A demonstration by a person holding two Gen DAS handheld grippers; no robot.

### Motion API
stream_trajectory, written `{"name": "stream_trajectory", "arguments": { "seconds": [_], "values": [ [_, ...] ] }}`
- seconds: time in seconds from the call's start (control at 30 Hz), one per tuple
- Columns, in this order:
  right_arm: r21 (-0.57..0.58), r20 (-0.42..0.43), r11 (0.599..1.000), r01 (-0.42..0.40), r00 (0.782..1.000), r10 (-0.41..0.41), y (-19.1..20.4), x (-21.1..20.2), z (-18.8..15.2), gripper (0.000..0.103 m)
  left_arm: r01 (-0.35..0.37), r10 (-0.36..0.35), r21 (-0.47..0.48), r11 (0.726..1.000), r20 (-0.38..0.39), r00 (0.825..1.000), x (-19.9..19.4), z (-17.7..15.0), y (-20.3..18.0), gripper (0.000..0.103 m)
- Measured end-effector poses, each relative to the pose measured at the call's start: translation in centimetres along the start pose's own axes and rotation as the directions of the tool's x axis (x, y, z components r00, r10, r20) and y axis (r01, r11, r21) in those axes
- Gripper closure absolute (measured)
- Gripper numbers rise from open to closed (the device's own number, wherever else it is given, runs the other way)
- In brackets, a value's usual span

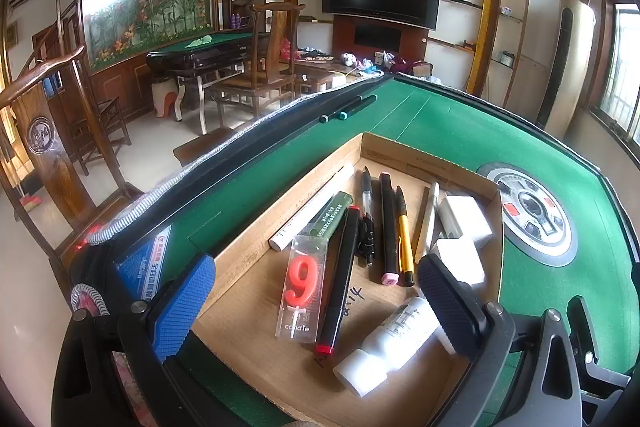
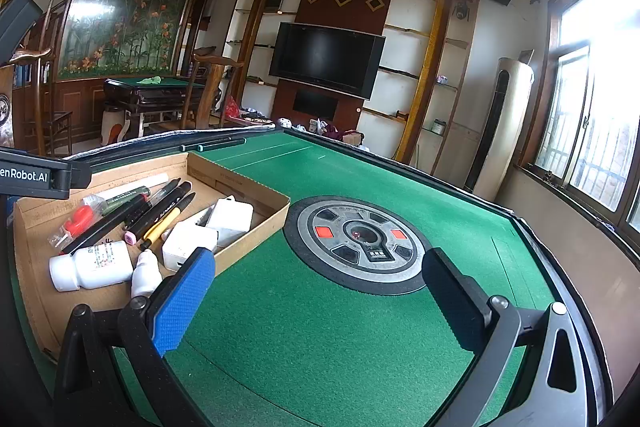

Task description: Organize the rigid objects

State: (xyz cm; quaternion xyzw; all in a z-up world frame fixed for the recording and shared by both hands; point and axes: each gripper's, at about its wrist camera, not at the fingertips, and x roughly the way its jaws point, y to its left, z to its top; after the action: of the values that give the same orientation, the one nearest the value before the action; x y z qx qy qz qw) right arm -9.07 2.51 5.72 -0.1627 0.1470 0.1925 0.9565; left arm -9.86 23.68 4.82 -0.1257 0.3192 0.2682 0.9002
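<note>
Right gripper (image 2: 320, 291), jaws spread wide and empty, over a green table (image 2: 320, 339). At left of frame, a cardboard tray (image 2: 248, 247) holds pens and white bottles.

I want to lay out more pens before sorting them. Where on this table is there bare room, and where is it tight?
Bare felt runs from the cardboard box wall past the round centre panel to the far rim and window side. A strip also lies between the box and the two markers near the table edge. Inside the box, pens, bottle and white blocks crowd it.
</note>
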Motion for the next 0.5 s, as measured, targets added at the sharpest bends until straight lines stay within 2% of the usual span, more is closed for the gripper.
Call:
{"name": "stream_trajectory", "arguments": {
  "seconds": [0.5],
  "values": [
    [-0.002, -0.002, 1.000, 0.000, 1.000, 0.000, 0.03, 0.08, 0.04, 0.000, 0.002, -0.002, -0.012, 1.000, -0.010, 1.000, 0.22, -0.18, 0.21, 0.001]
  ]
}}
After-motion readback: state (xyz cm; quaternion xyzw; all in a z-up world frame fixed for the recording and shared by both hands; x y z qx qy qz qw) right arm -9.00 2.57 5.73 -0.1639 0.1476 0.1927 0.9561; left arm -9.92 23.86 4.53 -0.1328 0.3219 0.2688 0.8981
